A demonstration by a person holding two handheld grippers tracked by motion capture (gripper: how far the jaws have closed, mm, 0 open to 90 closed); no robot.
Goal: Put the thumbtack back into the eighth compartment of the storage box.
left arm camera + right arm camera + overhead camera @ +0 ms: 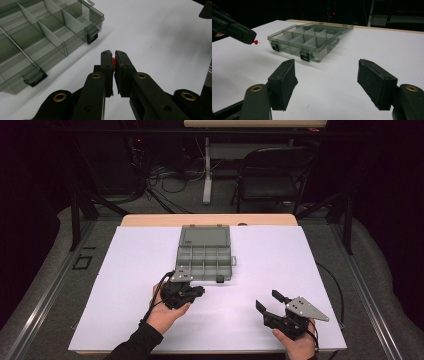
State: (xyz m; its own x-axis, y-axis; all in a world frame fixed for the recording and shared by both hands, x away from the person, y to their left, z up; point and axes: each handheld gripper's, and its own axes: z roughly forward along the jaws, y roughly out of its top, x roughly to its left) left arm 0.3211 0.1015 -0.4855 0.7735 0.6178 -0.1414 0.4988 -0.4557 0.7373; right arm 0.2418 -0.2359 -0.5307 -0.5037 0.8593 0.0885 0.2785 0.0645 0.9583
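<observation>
A small red push pin [113, 61] is pinched between the jaws of my left gripper [113, 53]. That gripper [200, 290] hovers above the white sheet, just in front of the box's near left corner. Seen in the right gripper view, the red pin [256, 42] sticks out of the left gripper's tip [249, 37], clear of the table. A clear grey compartment box [205, 257] lies open at mid-table with its lid folded back. My right gripper [267, 300] rests open at the front right, with nothing between its jaws [327, 65].
A white sheet [300, 270] covers the table. The box [307, 41] has several divided cells and two dark latches on its near wall. A small green thing [311, 56] sits by that wall. A folding chair [270, 180] and cables stand beyond the table.
</observation>
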